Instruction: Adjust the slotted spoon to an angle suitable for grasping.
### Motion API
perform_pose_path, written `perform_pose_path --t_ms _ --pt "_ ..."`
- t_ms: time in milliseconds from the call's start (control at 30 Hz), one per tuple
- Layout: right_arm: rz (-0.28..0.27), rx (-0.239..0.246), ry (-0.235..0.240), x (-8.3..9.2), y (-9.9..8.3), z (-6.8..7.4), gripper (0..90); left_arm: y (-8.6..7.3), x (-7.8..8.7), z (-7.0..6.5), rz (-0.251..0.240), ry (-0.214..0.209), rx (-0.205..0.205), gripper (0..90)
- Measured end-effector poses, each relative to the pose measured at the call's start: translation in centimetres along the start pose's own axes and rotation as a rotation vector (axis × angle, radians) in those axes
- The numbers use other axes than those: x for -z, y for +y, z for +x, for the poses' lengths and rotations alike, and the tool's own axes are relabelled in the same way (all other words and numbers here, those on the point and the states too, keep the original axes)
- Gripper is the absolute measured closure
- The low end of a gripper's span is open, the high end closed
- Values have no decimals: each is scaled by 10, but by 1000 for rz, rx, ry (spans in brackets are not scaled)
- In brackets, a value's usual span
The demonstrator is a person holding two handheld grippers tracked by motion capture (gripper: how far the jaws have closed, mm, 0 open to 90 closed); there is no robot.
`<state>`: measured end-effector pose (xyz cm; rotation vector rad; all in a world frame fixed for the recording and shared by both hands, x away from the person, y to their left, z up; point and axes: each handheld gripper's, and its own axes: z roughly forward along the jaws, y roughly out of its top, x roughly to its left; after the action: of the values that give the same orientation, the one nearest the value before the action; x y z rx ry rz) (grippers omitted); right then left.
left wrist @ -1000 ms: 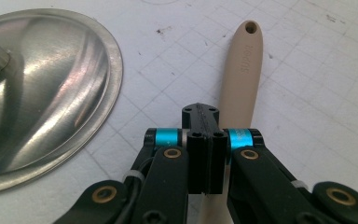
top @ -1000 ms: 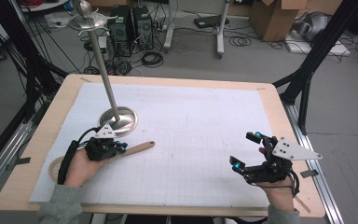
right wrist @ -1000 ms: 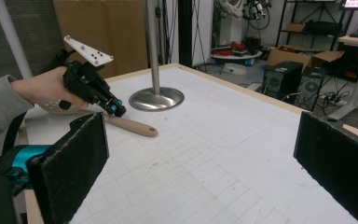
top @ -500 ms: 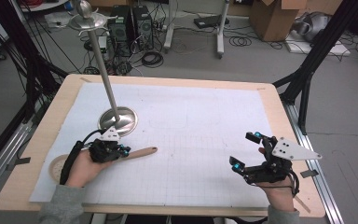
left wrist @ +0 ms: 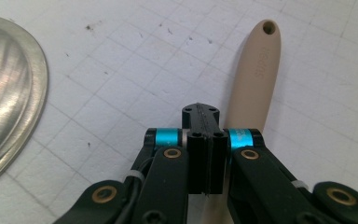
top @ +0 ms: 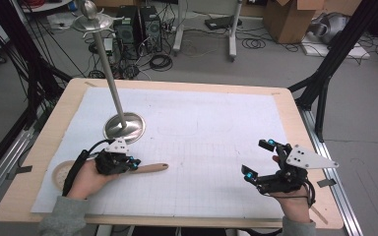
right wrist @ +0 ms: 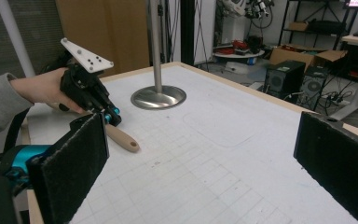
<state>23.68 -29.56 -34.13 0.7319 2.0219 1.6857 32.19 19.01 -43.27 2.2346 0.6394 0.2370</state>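
A: So, where is the beige wooden spoon with the round bowl and holed handle (top: 145, 168)?

B: Flat on the white gridded paper sheet (top: 202, 137). Its handle runs under and just right of the left gripper (top: 134, 163), whose jaws are pressed together beside the wood, not pinching it. The bowl lies behind the fingers, under the hand, at the sheet's left edge.

A: Room to move?

B: Plenty. Beyond the handle tip the sheet is bare up to the right gripper (top: 258, 158), well apart, jaws spread wide with nothing between them.

A: Count?

B: One spoon, two grippers, one polished steel stand with a round base and tall pole (top: 124, 127) near the left fingers, one light wooden table (top: 295, 123).
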Motion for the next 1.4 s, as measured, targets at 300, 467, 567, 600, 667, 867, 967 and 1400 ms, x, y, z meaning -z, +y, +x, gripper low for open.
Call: perform_pose_path --t_ms 300,467,567,600,667,867,967,1400 --pt "-8 -5 -6 3 0 -2 20 2 35 0 -88 -10 -22 776" --pt "-4 -6 -3 2 0 -1 20 2 44 -4 -84 -6 -56 671" --pt "-7 -4 -4 2 0 -1 20 2 49 -1 -80 -30 -62 584" --pt "-8 -5 -2 2 1 -1 20 1 51 0 -74 -43 -66 548" --pt "-10 -8 1 3 1 -1 19 0 54 1 -57 -53 -82 474" --pt "-6 -11 7 2 0 -2 20 -9 66 6 -42 -62 -107 168" --pt "-3 -11 11 1 0 -1 20 -15 71 8 -35 -78 -106 119" --pt "17 -5 27 -5 -1 1 21 -26 78 6 -6 -127 -148 109"
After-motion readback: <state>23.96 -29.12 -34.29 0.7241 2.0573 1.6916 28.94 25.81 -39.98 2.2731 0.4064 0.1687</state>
